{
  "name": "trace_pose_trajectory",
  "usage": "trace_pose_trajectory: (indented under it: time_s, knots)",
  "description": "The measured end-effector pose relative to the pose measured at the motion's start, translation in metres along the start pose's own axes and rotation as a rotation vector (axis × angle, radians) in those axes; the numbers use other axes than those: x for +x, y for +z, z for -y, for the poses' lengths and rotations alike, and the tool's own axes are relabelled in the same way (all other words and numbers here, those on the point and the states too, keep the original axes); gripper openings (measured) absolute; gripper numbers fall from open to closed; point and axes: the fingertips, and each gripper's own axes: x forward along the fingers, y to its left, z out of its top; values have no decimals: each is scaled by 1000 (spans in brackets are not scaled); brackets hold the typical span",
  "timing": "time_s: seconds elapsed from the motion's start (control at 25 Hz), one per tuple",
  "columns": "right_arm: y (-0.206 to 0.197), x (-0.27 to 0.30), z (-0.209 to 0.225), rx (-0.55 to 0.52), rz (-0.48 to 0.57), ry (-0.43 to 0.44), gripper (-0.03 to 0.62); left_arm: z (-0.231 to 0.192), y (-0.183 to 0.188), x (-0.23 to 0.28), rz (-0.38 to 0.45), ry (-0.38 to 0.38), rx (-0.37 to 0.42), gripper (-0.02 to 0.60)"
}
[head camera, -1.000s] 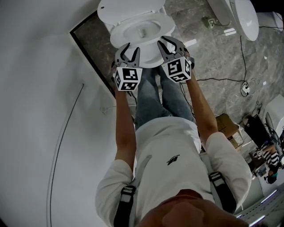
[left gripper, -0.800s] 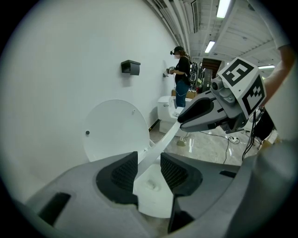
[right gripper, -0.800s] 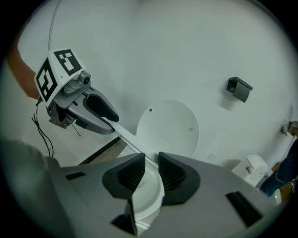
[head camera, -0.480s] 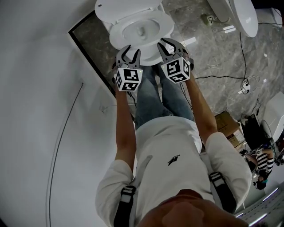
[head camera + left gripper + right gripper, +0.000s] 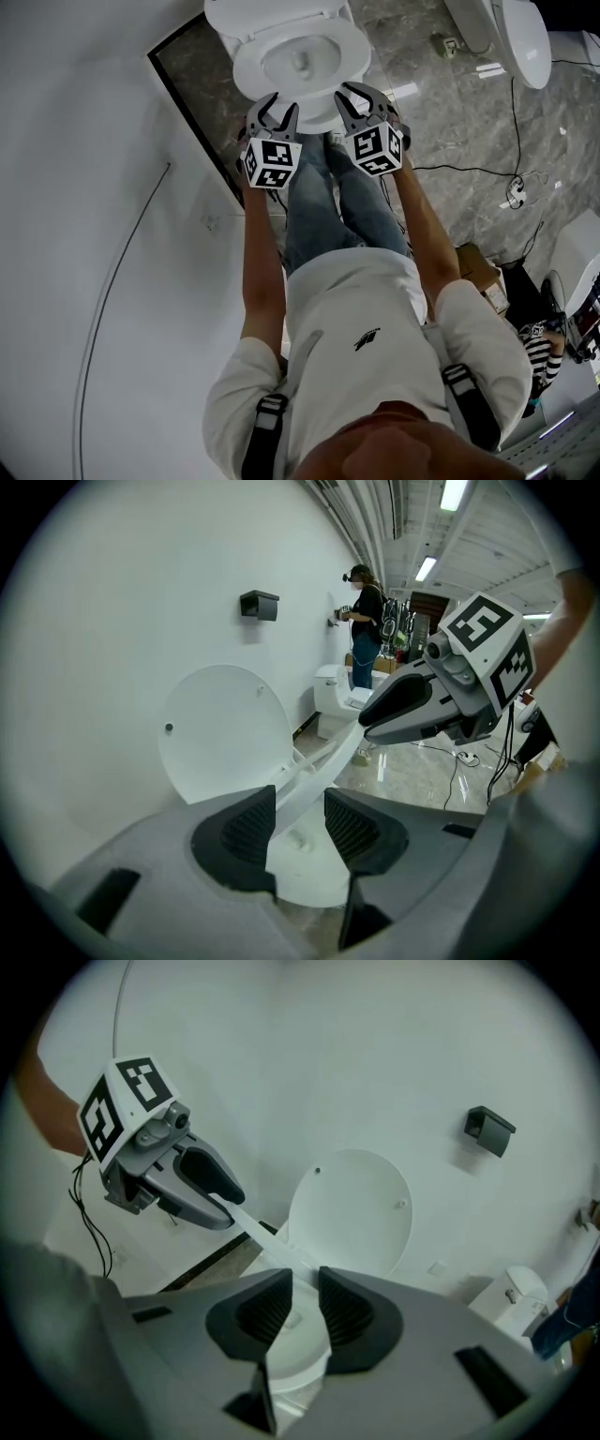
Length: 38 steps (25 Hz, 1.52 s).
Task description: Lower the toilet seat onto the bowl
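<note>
Toilet seat (image 5: pixel 251 73) has sunk closer to the bowl (image 5: pixel 300 62) (lid (image 5: pixel 220 733) upright).

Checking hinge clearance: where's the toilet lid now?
The lid stands raised at the white wall behind the bowl, top centre of the head view, with the seat in front of it.

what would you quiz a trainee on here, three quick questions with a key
1. True or false: the toilet lid stands upright.
2. What is between the right gripper's jaws? A) cable B) toilet seat C) nothing
3. Fill in: beside the far person stands another ____.
Key: 1 true; 2 B; 3 toilet.
</note>
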Motion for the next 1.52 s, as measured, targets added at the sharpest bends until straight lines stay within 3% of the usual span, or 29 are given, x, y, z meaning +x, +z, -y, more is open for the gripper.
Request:
trace_pose_trajectory:
  time_s: [1.52]
  knots:
    - [-64,-3,-46,-3,-43,111,94,50,-64,8,-77,-36,2,173]
